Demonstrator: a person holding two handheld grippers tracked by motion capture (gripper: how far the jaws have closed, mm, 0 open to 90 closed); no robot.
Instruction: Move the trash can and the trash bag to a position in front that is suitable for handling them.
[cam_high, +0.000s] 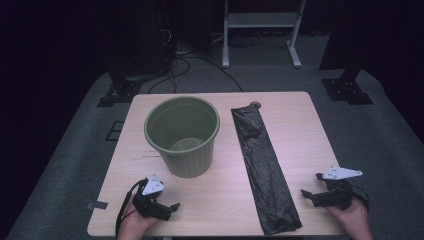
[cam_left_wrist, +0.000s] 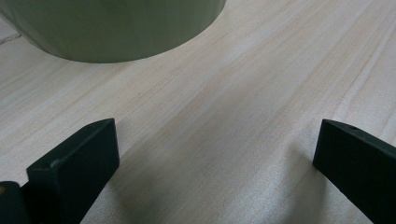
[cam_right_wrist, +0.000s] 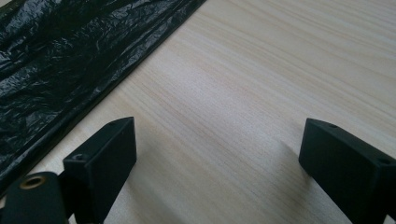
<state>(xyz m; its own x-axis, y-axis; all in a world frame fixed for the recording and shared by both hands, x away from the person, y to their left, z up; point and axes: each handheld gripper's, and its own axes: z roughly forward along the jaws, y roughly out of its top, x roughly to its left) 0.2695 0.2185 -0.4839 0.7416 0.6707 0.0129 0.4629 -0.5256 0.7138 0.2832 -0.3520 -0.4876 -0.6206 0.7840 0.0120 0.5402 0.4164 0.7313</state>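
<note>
A green waste bin (cam_high: 183, 135) stands upright and empty on the left half of the wooden table (cam_high: 295, 120). To its right a flat black plastic bag (cam_high: 264, 165) lies lengthwise from the far edge to the near edge. My left gripper (cam_high: 170, 210) rests near the front left corner, open, with bare wood between its jaws; the bin's base (cam_left_wrist: 112, 28) is just ahead of it. My right gripper (cam_high: 311, 186) sits at the front right, open over bare wood, with the bag (cam_right_wrist: 70, 60) a little to its left.
The table stands on grey carpet. Beyond its far edge are a white frame's legs (cam_high: 260, 35), black stands (cam_high: 120, 87) and loose cables (cam_high: 185, 62). A small round brown thing (cam_high: 255, 104) sits at the bag's far end.
</note>
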